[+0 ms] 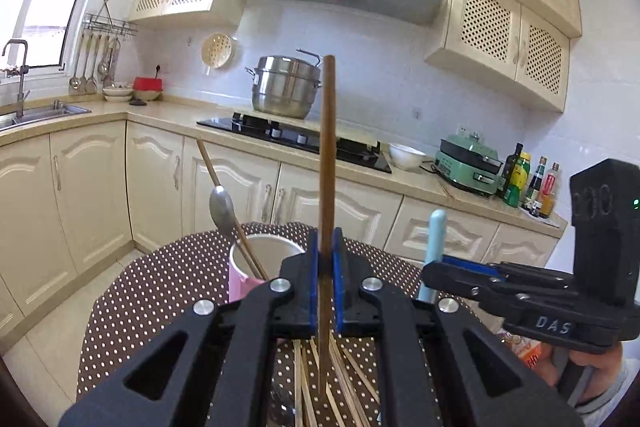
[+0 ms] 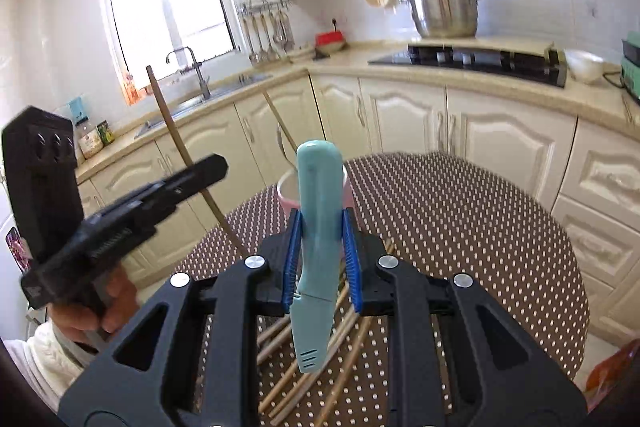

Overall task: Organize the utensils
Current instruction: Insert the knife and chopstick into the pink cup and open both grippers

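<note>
Gripping a long brown chopstick [image 1: 327, 163], the left hand-held gripper [image 1: 326, 291] has its blue pads clamped tight on the stick, which stands pretty much upright, top end poking way up and bottom end hanging just over the pile below. That pile is a loose bunch of bamboo chopsticks [image 1: 320, 379] lying scattered on the polka-dot counter [image 1: 132, 291], right under both tools. The right hand-held gripper [image 2: 322, 259] is clenched on a light blue knife [image 2: 316, 267], squeezing the handle, which points up; the sheathed blade end points down above the same chopstick pile [image 2: 320, 359]. From the left wrist view you can see the right tool [image 1: 472, 273] off to the side with the blue handle [image 1: 434, 251] sticking up out of it. From the right wrist view the left tool [image 2: 200, 175] sits to the left and that brown stick [image 2: 184, 151] looks tilted. A pink mug [image 1: 250, 267] with a white inside stands on the counter just past the grippers, holding a metal spoon [image 1: 222, 207], bowl end up, and a wooden stick [image 1: 232, 211] leaning to the left. Behind everything there's a steel steamer pot [image 1: 286, 87] on the black stove [image 1: 296, 141], and a white bowl [image 1: 406, 155] near a green appliance [image 1: 468, 163].
</note>
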`<state>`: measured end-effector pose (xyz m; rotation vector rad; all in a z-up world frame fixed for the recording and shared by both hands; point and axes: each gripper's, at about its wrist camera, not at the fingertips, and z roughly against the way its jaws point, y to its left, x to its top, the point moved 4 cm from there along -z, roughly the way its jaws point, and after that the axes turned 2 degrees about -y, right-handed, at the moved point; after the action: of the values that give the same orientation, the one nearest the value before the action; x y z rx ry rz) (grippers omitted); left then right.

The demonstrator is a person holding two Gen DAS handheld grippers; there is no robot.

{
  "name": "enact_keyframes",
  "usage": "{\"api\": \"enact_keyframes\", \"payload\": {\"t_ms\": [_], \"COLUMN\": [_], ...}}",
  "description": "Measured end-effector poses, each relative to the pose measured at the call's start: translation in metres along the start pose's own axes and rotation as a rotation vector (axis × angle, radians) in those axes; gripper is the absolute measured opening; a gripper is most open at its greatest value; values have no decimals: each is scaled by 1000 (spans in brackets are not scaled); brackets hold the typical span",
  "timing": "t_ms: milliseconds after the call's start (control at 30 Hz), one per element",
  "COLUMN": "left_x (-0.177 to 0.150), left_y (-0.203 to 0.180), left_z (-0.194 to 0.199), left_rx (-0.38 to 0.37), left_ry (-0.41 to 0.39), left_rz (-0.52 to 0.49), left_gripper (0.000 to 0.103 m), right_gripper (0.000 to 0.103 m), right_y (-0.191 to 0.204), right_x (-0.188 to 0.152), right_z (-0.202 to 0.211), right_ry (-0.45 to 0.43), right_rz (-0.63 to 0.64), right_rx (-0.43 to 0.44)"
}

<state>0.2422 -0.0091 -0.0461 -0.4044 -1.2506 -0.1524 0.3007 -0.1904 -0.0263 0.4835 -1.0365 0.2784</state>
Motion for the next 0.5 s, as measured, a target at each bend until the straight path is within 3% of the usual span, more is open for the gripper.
{"api": "enact_keyframes", "payload": {"t_ms": [233, 500], "left_x": [27, 76], "left_y": [7, 10], "left_z": [-11, -1], "left_rx": [24, 72], "left_ry": [-52, -207], "left_rz": [4, -7], "left_gripper": [6, 6], "right_gripper": [21, 21], "right_y": [11, 27], "right_x": [35, 79], "right_z": [5, -5], "right_ry": [-112, -223], "right_rz": [29, 67], "right_rx": [-7, -12]}}
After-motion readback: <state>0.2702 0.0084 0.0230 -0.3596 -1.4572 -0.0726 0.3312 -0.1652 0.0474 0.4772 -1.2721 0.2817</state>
